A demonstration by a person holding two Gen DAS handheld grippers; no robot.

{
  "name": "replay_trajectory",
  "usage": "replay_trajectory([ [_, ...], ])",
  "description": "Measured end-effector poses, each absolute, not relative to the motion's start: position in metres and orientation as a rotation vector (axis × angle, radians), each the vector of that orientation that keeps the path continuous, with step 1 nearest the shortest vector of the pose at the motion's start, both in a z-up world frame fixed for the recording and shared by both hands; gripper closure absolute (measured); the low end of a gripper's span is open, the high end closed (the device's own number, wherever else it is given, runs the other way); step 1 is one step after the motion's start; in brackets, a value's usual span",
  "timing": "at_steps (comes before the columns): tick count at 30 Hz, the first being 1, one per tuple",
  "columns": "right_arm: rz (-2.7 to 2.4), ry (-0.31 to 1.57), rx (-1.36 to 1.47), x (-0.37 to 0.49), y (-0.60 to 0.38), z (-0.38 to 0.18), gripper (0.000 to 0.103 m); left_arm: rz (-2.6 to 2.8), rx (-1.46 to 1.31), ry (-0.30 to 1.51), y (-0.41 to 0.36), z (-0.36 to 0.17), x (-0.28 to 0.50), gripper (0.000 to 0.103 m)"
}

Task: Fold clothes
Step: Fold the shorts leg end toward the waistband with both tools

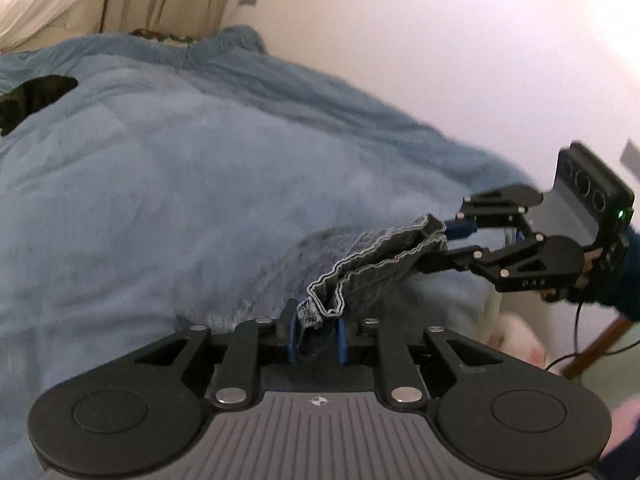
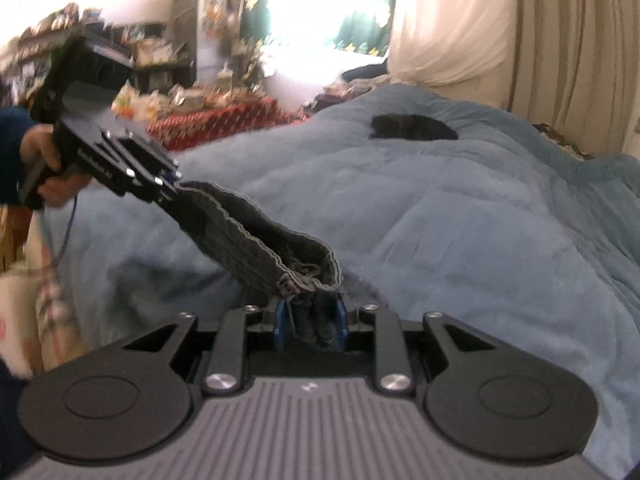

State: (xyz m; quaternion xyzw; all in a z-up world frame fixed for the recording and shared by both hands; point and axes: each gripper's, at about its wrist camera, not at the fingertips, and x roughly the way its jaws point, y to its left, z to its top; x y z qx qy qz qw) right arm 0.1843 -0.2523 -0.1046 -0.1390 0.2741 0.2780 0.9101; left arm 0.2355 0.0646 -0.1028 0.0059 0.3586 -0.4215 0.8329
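Observation:
A grey denim garment hangs stretched between both grippers above the blue bedspread. My left gripper is shut on one end of its hem, with bunched cloth between the blue pads. My right gripper, held by a hand at the right of the left wrist view, is shut on the other end. In the right wrist view the same denim garment runs from my right gripper up to the left gripper at the upper left.
A black garment lies farther back on the bedspread. Cream curtains hang behind the bed. A cluttered table with a red patterned cloth stands beyond the bed's left side. A cable trails from the right gripper.

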Motion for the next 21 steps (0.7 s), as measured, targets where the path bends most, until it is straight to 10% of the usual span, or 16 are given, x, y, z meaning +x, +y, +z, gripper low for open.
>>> replay_trajectory([
  [21, 0.471, 0.672, 0.093, 0.162, -0.324, -0.137, 0.054, -0.797, -0.218, 0.862, 0.117, -0.135, 0.212, 0.060],
])
